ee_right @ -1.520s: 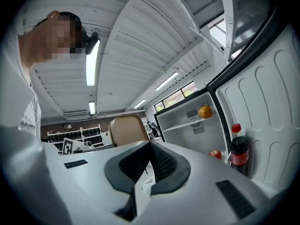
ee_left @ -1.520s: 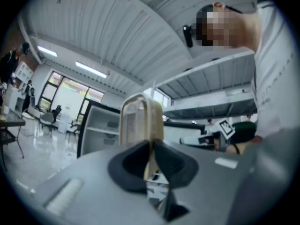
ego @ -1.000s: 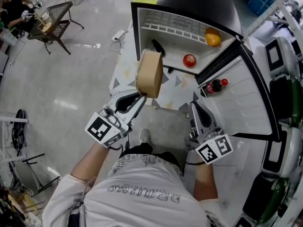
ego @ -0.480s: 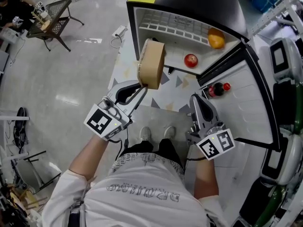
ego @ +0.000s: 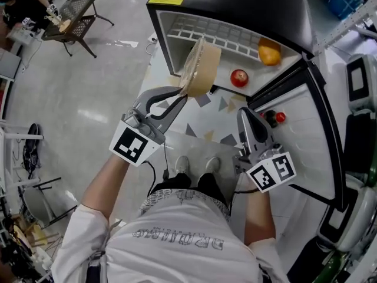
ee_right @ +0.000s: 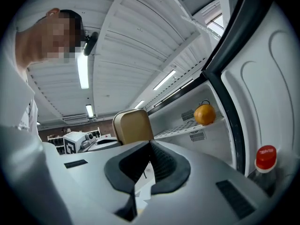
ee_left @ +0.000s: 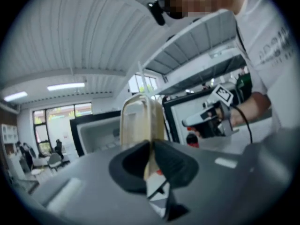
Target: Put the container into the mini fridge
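Container (ego: 202, 68) clamped in my left fingers (ego: 172, 112), right fingers (ego: 250, 131) together, empty; I'd level it over the fridge (ego: 235, 5) shelf's (ego: 221, 35) front edge.

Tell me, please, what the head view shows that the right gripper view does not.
Only the head view shows the red apple in the fridge and the person's shoes. Only the right gripper view shows the ceiling lights. Both show the container held by the left gripper, the orange, the red-capped bottle and the right gripper, shut and empty.
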Demonstrator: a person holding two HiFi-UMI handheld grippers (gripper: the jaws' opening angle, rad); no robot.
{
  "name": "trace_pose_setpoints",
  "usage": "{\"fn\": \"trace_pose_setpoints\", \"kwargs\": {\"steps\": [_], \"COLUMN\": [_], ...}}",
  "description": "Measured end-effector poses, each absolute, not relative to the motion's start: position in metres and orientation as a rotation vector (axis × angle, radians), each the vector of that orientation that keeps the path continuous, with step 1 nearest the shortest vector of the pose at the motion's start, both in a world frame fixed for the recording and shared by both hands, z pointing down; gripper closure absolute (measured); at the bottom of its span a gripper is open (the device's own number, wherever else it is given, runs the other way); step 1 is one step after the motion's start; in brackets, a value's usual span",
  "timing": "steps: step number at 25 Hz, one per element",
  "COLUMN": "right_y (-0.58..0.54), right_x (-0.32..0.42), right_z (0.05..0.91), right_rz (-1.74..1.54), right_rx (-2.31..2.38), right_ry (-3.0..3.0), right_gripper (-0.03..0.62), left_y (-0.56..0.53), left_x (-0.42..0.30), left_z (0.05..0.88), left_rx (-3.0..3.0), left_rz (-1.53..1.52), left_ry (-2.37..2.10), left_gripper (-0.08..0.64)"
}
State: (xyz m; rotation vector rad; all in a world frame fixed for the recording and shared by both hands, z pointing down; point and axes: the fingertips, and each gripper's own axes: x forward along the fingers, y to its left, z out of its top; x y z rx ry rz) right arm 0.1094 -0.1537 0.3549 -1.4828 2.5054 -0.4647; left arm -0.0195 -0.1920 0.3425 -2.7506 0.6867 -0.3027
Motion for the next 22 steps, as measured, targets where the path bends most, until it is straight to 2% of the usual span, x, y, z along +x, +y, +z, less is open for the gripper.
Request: {"fn": "trace_pose_setpoints", "kwargs": {"steps": [22], "right_y": [-0.189], "right_x": [0.135], "right_z": [0.365], "right_rz": [-0.509], "right_rx": [-1.379], "right_ry": [2.546], "right_gripper": [0.592], "left_y": [-0.262], "left_x": [0.026], "left_z": [0.360], "left_rx": [-1.995], "left_rz": [-0.968], "left_ry": [0.579], "left_gripper": [0.515]}}
